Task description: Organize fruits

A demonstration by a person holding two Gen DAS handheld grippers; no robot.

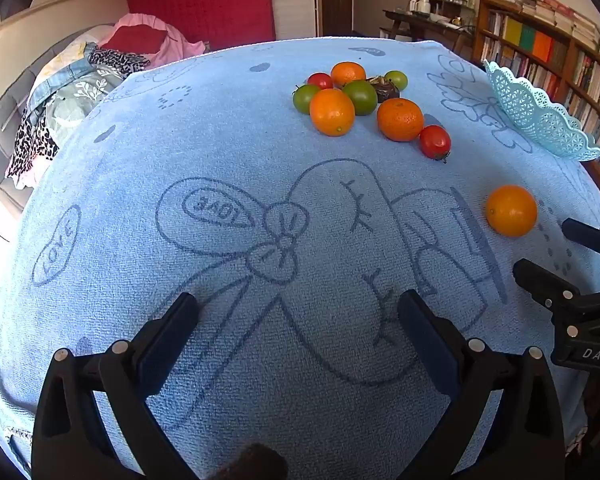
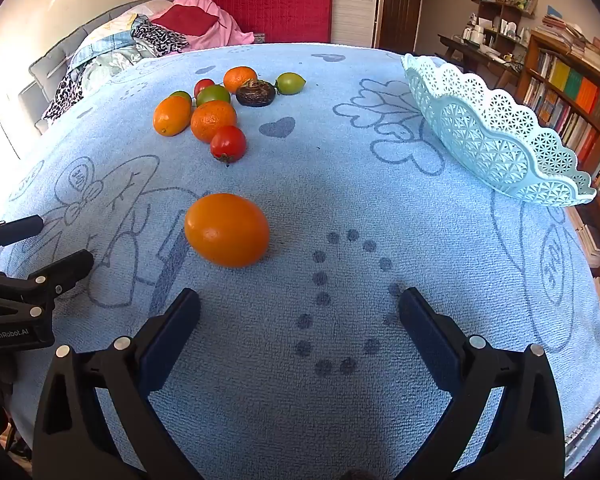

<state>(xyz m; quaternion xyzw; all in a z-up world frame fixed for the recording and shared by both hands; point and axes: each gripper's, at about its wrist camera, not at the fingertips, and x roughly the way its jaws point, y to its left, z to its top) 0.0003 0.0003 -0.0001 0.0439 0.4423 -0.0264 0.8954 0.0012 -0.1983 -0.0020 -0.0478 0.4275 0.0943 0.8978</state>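
A cluster of fruit (image 1: 360, 96) lies at the far side of the blue towel: oranges, red and green tomatoes and one dark brown fruit (image 2: 255, 93). One orange (image 2: 227, 229) (image 1: 511, 210) lies apart, just beyond and left of my right gripper (image 2: 299, 304). A pale blue lattice basket (image 2: 496, 136) (image 1: 540, 116) stands at the right edge. My left gripper (image 1: 298, 304) hovers open over bare towel, far from the fruit. My right gripper is open too, nothing between its fingers; it shows in the left wrist view at the right edge (image 1: 548, 252).
The blue towel (image 1: 180, 140) with bow and heart drawings covers the whole table. Behind it are a bed with piled clothes (image 2: 140, 44) on the left, a bookshelf (image 2: 572, 92) on the right and a desk (image 1: 428, 20) at the back.
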